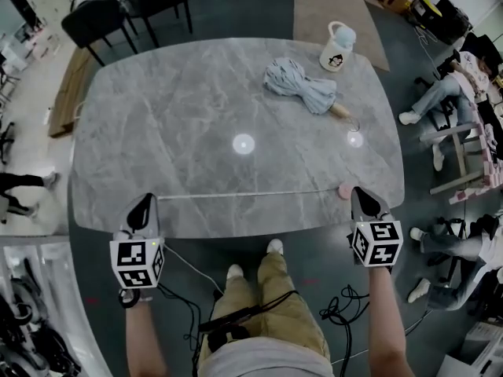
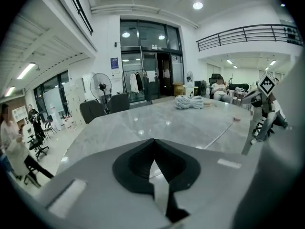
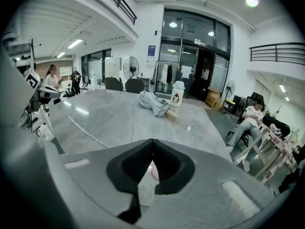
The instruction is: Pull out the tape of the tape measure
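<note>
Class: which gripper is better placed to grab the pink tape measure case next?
Right. The right gripper sits beside the pink case; the left gripper is at the other end of the tape.

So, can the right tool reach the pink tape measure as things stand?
Probably yes: the tape measure lies just beside the tip of the right tool, with nothing between them, but its jaws are shut.

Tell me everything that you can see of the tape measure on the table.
The tape measure has a small, round, pink case, plastic by its look, lying flat on the grey stone-look table near its front edge, just left of the right gripper. Its thin pale tape is drawn out straight and flat along the table, ending close to the left gripper. Both grippers are shut; neither visibly holds it.
</note>
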Demonstrator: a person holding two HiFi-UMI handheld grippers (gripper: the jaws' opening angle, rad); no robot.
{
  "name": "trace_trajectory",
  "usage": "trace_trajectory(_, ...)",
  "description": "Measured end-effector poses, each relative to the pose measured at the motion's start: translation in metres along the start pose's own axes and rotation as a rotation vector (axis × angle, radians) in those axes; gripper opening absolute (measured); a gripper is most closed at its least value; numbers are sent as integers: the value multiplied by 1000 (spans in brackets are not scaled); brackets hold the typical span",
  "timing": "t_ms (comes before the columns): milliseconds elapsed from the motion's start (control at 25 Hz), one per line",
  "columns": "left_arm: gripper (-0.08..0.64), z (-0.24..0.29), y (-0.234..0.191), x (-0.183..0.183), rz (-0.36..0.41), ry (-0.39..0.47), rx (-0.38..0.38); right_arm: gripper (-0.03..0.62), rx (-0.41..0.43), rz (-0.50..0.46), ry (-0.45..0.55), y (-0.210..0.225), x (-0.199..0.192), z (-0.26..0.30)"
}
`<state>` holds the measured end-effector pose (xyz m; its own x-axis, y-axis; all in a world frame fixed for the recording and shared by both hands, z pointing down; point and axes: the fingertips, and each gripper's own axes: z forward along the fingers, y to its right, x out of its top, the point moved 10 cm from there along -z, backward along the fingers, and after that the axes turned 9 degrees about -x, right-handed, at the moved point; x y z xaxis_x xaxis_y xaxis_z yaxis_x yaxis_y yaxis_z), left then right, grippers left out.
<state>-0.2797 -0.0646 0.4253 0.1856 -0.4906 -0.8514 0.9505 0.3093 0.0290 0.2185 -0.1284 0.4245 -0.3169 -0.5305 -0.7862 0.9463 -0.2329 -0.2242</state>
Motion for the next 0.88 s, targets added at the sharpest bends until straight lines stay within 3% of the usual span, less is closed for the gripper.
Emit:
trace_trajectory(400,12,-25,33,48,37,99,-66,0,59,35,168,-29,38,-55)
trace_trajectory(880,12,-52,96,81,88,184,-217,0,136,33,296,-57,65,-107)
